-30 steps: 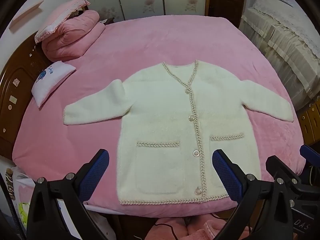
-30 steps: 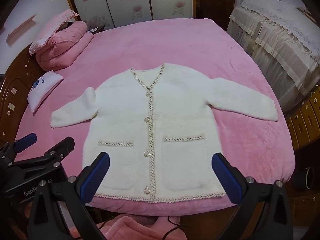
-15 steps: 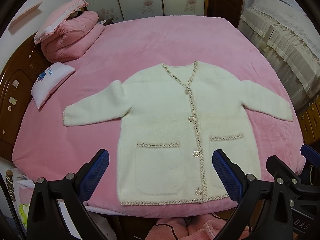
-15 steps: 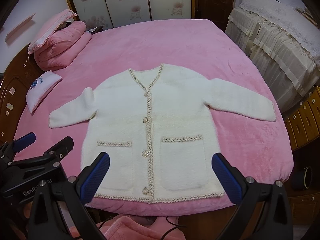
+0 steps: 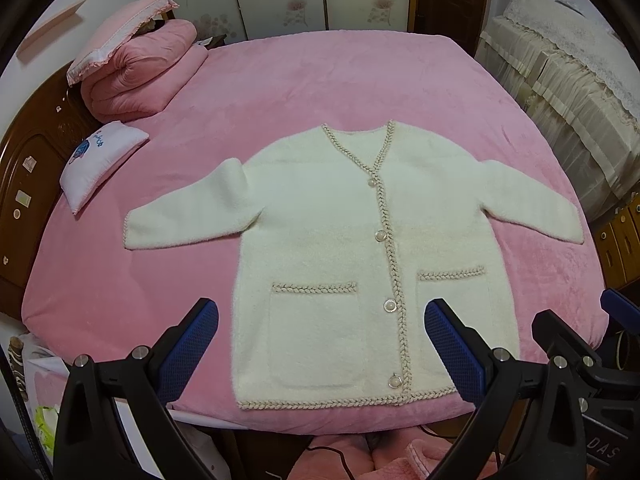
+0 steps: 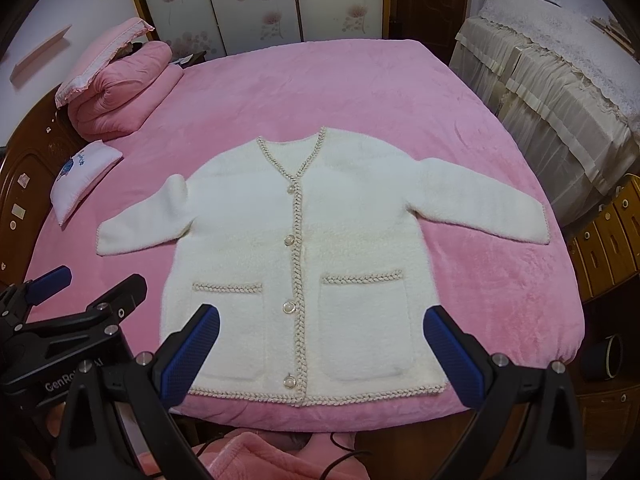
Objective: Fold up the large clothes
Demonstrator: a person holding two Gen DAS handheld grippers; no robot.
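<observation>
A cream fluffy cardigan [image 5: 340,232] [image 6: 320,232] with braided trim, pearl buttons and two front pockets lies flat and buttoned on the pink bed [image 5: 280,88] [image 6: 320,88], both sleeves spread outward. Its hem sits near the bed's front edge. My left gripper [image 5: 322,322] hovers open above the hem, nothing between its blue pads. My right gripper [image 6: 322,324] also hangs open over the hem area, holding nothing. The left gripper's body [image 6: 68,320] shows at the lower left of the right wrist view, and the right gripper's body [image 5: 580,360] at the lower right of the left wrist view.
A folded pink quilt [image 5: 136,76] with a pillow on top and a small white pillow [image 5: 100,160] lie at the bed's far left by a dark wooden headboard [image 5: 24,184]. Cloth-covered furniture [image 5: 560,80] stands to the right. Pink fabric and cables [image 6: 260,456] lie below the front edge.
Both views have shifted slightly; the cardigan sits in the same place and both grippers stay open and apart from it.
</observation>
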